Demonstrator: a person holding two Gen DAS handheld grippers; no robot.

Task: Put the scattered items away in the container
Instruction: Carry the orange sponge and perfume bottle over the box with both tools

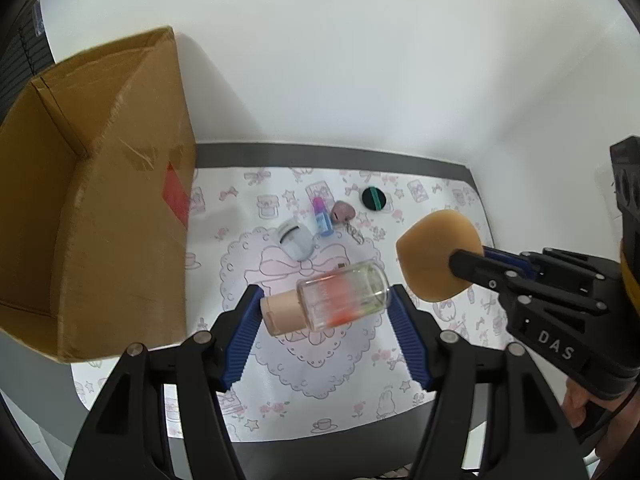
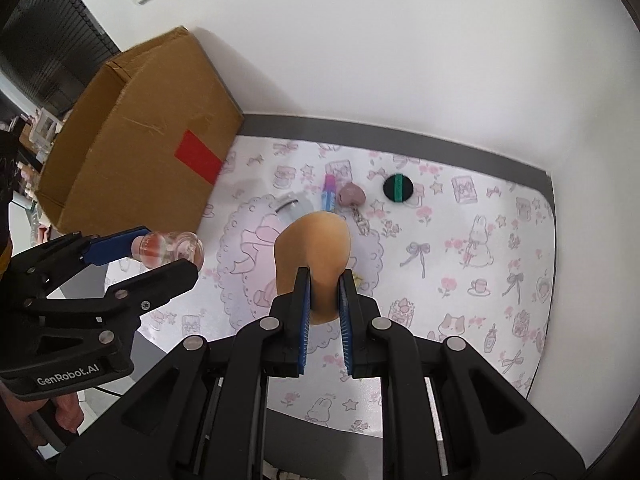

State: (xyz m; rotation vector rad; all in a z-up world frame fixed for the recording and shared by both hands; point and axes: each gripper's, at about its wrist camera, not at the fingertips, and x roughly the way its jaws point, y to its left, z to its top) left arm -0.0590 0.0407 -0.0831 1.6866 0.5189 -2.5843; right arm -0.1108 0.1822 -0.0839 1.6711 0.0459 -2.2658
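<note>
Both claws grip: the left gripper, jaws half-spread, clamps one clear bottle with a beige cap, and the right gripper, nearly closed, pinches one tan sponge. Beyond their tips lie one eyelash curler, one small tube, one pink keychain and one black puff. Left of both stands one cardboard box, its visible inside bare.

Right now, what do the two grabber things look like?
Both are black plastic with silver round bolts and ridged blue pads on the fingers. The left gripper has white letters saying GenRobot.AI. The right gripper has white letters saying DAS, plus a thin black cable hanging near its handle.
</note>
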